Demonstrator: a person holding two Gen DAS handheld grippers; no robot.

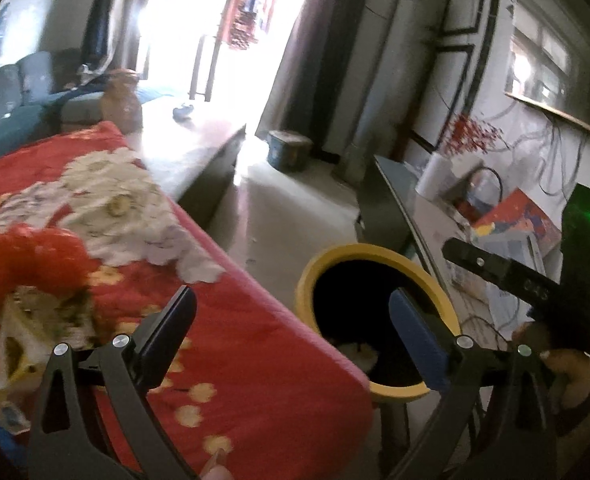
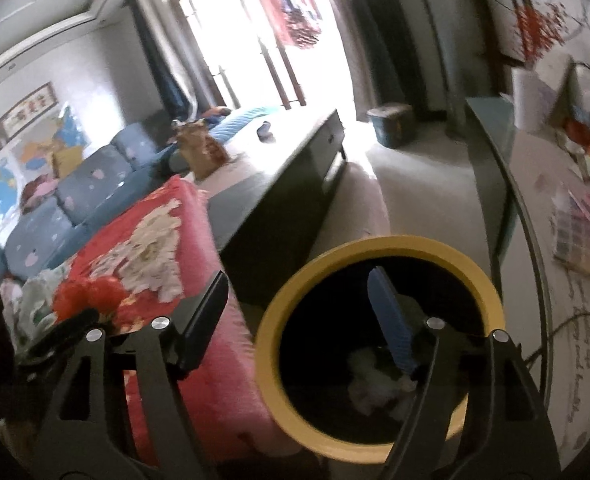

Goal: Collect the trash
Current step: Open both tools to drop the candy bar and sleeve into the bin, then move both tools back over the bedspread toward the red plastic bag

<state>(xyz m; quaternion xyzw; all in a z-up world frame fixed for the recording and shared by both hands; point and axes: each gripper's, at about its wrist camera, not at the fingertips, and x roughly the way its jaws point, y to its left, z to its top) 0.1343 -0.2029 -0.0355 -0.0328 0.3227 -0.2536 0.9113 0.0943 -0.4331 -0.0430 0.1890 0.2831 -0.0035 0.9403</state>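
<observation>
Crumpled white trash (image 2: 379, 384) lies at the bottom of a yellow-rimmed bin (image 2: 279, 344), directly beneath the right claw (image 2: 299, 320), whose fingers are spread wide and hold nothing, the blue-padded one over the bin's dark mouth. The left claw (image 1: 295, 320), likewise released and empty, hangs with its blue pad above the same bin (image 1: 379, 252) and its other finger over the red floral cloth (image 1: 231, 320) covering the bench to the left. Ahead of both claws, a low dark cabinet (image 2: 295, 184) runs toward the sunlit doorway (image 2: 295, 40).
</observation>
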